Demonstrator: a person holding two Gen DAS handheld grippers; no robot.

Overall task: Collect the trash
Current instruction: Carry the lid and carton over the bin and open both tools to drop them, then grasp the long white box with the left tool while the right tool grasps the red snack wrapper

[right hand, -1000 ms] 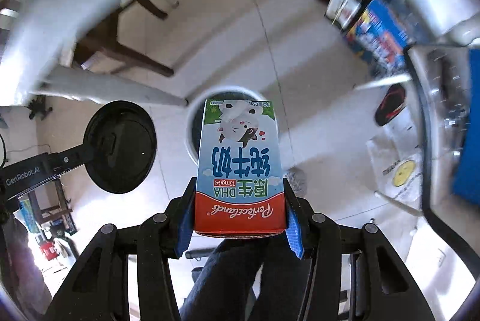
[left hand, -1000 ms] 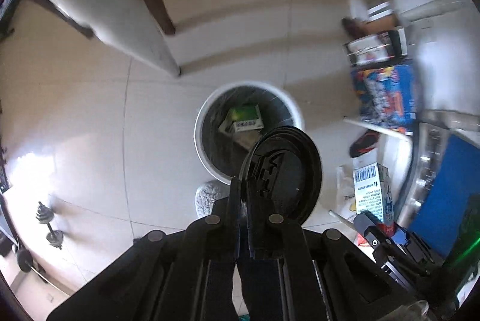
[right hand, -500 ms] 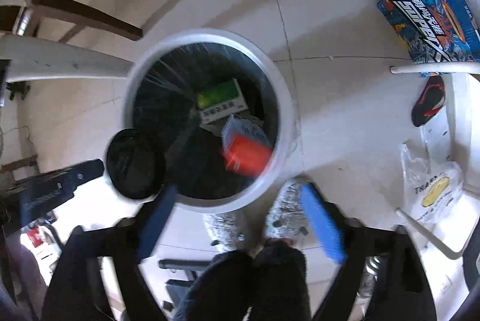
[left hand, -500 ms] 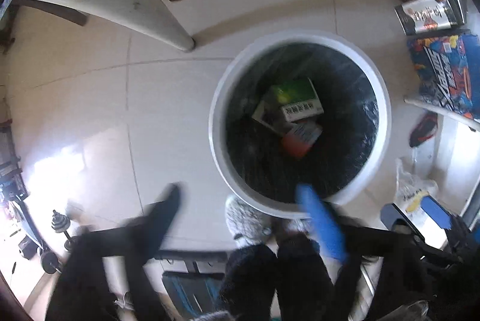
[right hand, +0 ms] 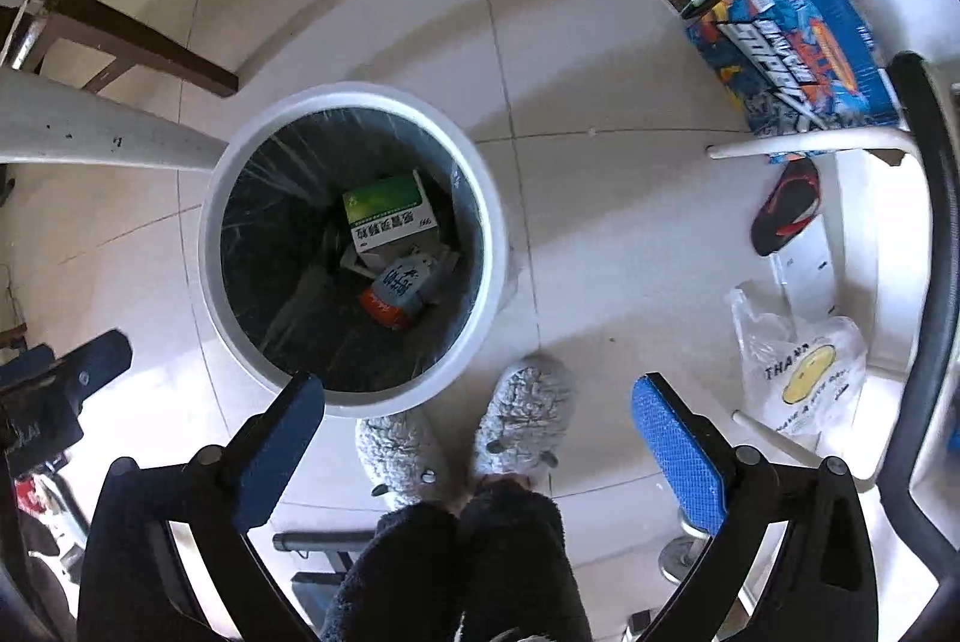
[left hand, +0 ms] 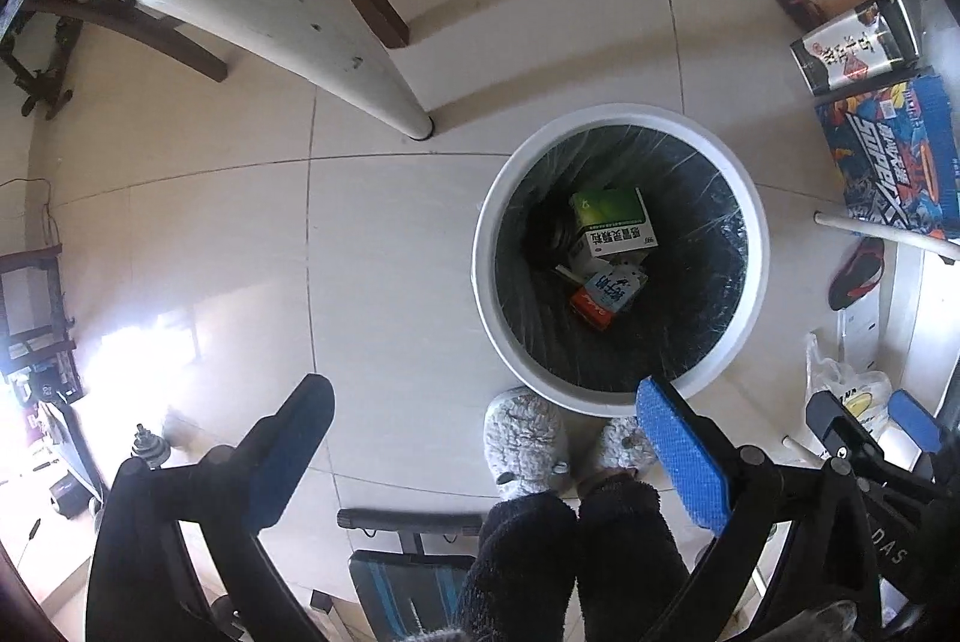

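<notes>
**Both tools stood empty over the bin**

The left tool (left hand: 480,456) pointed straight down at the floor, its jaws opening to full spread with nothing between them. The right tool (right hand: 477,441) did the same, jaws opening wide and empty. Between each pair of blue pads showed only pale tile and the person's grey fluffy slippers (right hand: 522,414).

The white round bin (left hand: 621,117) sat right of centre in the left wrist view and left of centre in the right wrist view, so the two tools hung on either side of it, close to its near rim. Its black liner held the trash: a green and white box (left hand: 612,219) lay near the middle, and a red and blue milk carton (left hand: 606,291) lay tilted just below it in the frame, touching it. A dark round shape beside the box, on its left in the left wrist view, could be a lid, but it was too dim against the liner to be sure.

Holding the tools vertical over the opening made sense for a drop: anything released would fall inside the rim rather than onto the tile. By that reading, the carton was already disposed of.

Other clutter stayed outside the bin: a colourful blue box (right hand: 798,42) at upper right, a plastic bag (right hand: 798,372) at right, and a red and black slipper (right hand: 786,207) between them. Whether any of it counted as trash could not be told.
</notes>
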